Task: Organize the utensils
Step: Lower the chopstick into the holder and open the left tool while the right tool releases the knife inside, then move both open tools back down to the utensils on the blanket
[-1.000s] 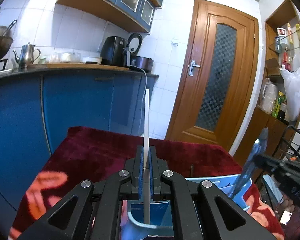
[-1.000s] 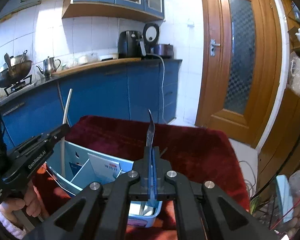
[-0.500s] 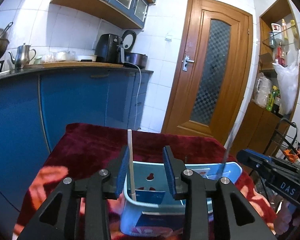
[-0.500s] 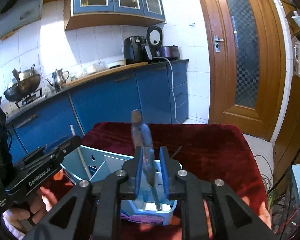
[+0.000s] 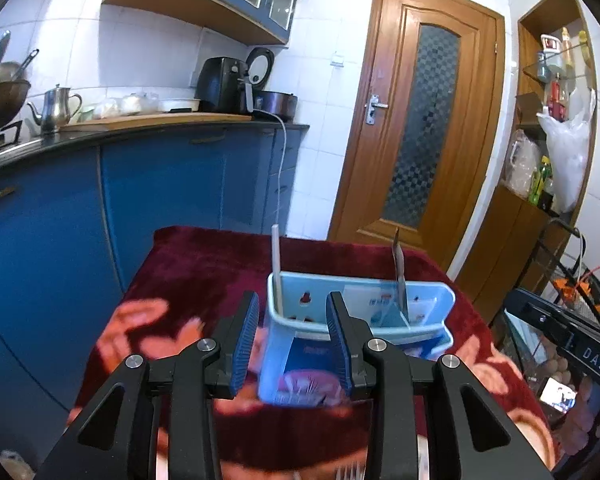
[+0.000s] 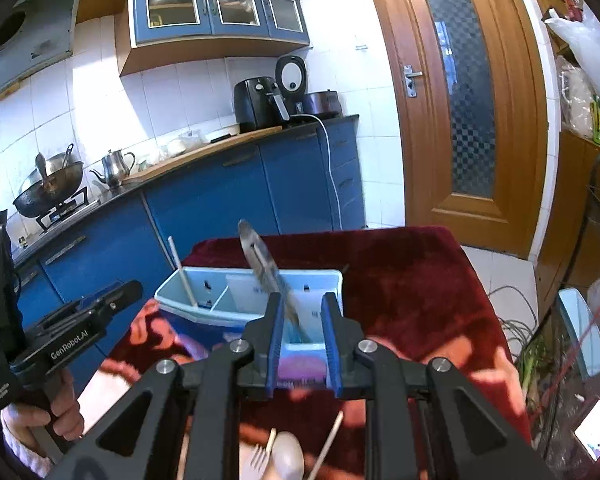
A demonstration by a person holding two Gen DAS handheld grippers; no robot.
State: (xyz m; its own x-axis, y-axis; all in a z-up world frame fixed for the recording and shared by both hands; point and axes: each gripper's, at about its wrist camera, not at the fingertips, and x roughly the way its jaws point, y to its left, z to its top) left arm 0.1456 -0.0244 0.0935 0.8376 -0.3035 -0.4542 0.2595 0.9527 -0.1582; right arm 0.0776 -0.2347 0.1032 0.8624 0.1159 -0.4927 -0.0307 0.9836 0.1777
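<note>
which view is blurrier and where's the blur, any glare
Left wrist view: the light blue plastic utensil caddy and the red patterned blanket are smeared low in the frame. Right wrist view: sharper, though the blanket's near part blurs; bright sunlight patches on the white tiled wall.

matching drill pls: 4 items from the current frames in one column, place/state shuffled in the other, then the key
Items
1. white chopstick
2. metal utensil
3. left claw
4. fork

Place or state
A. open, holding nothing
B. leaning in the right end compartment of the blue holder
C. lying on the red cloth, near edge
D. standing in the left end compartment of the holder

Pairs: 1-D, 2-B, 3-A, 4-C
</note>
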